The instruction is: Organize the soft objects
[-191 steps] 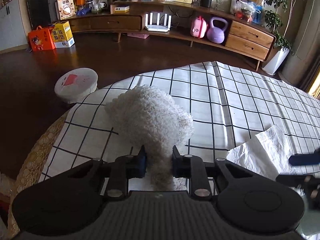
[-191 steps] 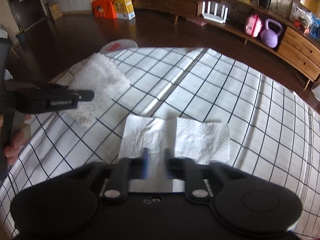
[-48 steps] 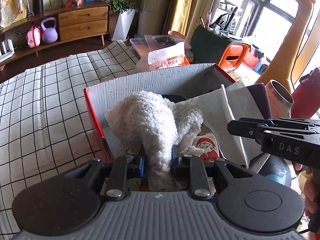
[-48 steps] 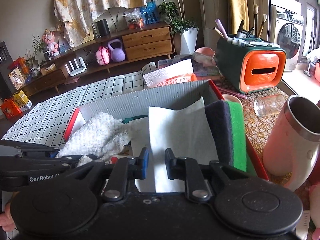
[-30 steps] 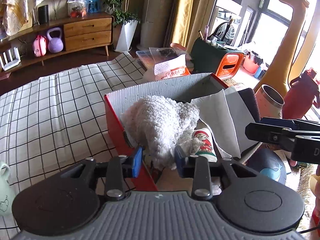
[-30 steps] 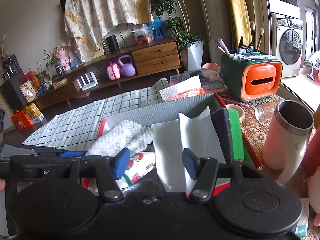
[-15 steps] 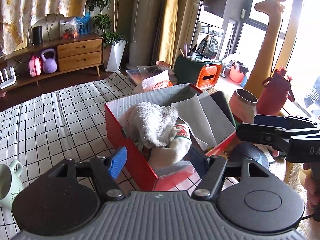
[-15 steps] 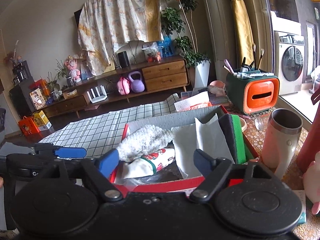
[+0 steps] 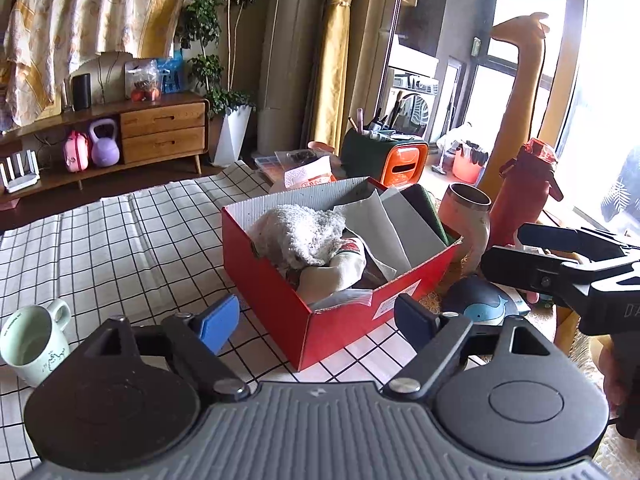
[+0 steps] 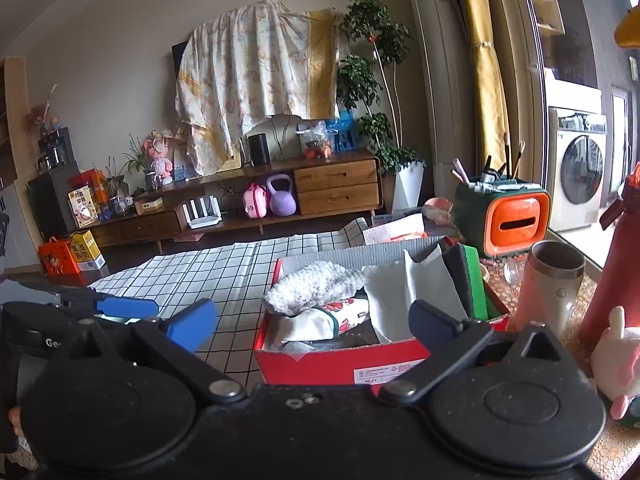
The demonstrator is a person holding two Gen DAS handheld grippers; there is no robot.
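Note:
A red cardboard box stands on the checked tablecloth. Inside lie a fluffy white cloth, a Christmas-print sock, white paper napkins and a green-and-dark sponge. My left gripper hangs in front of the box, jaws still opening, nothing between them. My right gripper is also back from the box, jaws still opening and empty. In the left wrist view the right gripper shows at the right edge.
A pale green mug sits on the cloth at the left. Right of the box stand a pink tumbler, a red bottle, a whale-print object and a green-orange holder. A small plush lies at right.
Both grippers let go of the fluffy cloth and the napkin inside the box, opened wide and drew back from it. The mug came into the left wrist view.

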